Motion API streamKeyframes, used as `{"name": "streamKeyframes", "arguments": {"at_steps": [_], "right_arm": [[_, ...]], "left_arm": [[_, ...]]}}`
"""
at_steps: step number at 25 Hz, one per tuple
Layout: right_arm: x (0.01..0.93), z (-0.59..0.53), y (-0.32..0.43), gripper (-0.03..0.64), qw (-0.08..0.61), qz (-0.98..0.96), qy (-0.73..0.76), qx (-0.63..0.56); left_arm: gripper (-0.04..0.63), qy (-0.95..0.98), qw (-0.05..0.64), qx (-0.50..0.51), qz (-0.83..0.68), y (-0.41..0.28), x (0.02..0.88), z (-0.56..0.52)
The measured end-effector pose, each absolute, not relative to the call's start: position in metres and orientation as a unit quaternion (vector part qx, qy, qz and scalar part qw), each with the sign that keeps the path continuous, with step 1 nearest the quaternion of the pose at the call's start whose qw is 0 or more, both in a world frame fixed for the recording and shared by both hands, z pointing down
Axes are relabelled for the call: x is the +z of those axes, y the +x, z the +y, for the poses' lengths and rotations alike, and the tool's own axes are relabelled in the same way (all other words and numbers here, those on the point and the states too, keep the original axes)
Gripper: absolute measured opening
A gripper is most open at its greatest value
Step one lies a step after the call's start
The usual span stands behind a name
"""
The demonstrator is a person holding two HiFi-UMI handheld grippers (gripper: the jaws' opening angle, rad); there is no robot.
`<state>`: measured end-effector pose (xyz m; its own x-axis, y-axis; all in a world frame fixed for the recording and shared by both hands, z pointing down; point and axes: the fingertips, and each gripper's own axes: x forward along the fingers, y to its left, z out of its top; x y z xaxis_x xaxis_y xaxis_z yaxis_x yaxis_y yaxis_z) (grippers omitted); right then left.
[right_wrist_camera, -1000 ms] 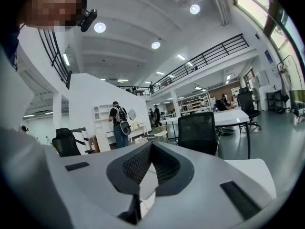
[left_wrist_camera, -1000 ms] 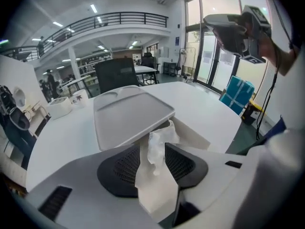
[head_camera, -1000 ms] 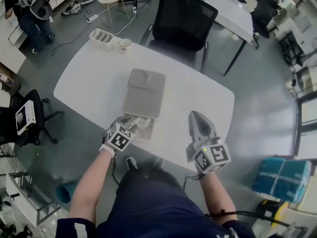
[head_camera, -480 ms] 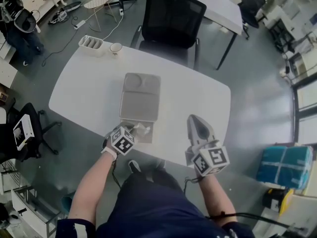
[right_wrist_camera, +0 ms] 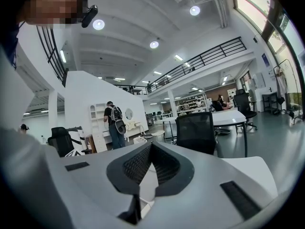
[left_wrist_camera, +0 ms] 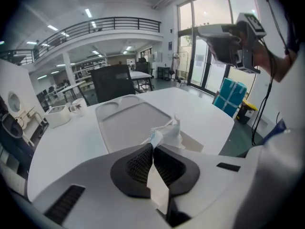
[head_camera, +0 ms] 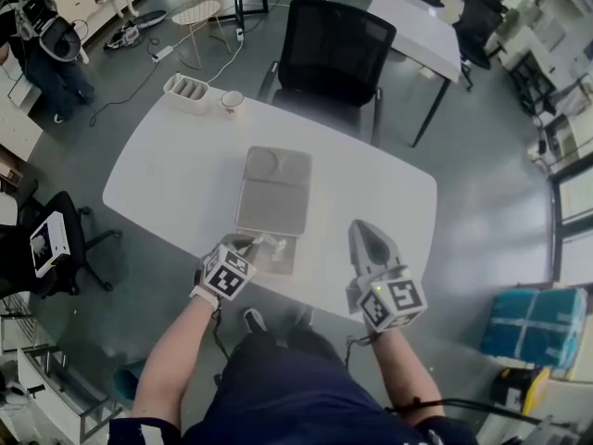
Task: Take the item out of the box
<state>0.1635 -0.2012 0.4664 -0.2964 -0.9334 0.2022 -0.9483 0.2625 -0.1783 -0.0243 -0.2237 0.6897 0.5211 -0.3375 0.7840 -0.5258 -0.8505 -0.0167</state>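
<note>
A low grey box (head_camera: pixel 283 260) lies near the table's front edge, just in front of a grey tray (head_camera: pixel 273 188). A crumpled white tissue (head_camera: pixel 270 245) sticks up out of the box. My left gripper (head_camera: pixel 252 245) has just been closing and is now shut on this tissue (left_wrist_camera: pixel 167 132), which is pinched between the dark pads (left_wrist_camera: pixel 140 163), with a strip hanging below them. The box flap (left_wrist_camera: pixel 193 143) shows right behind. My right gripper (head_camera: pixel 363 230) hovers over the table to the right, shut and holding nothing (right_wrist_camera: pixel 150 144).
The white table (head_camera: pixel 371 184) carries a cup (head_camera: pixel 232 101) and a white holder (head_camera: pixel 187 92) at its far left corner. A black office chair (head_camera: pixel 343 44) stands behind the table. A person (head_camera: pixel 51 44) stands far off at the left.
The left gripper's jaws have closed on the tissue and it has lifted slightly above the box. The right gripper has stayed where it was.
</note>
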Motion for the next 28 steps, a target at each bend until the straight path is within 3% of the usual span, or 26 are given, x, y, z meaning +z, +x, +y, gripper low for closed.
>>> {"name": "streamKeyframes", "arguments": {"at_steps": [10,28], "right_arm": [[0.450,-0.212,0.142,0.008,0.028,-0.811,0.572,0.121],[0.402,-0.227,0.103,0.008,0.009,-0.839,0.537,0.087]], "left_arm": [[0.034,0.882,0.157,0.275,-0.349,-0.063,0.598,-0.239],[0.034,0.871,0.110,0.057,-0.476,-0.131,0.407,-0.238]]}}
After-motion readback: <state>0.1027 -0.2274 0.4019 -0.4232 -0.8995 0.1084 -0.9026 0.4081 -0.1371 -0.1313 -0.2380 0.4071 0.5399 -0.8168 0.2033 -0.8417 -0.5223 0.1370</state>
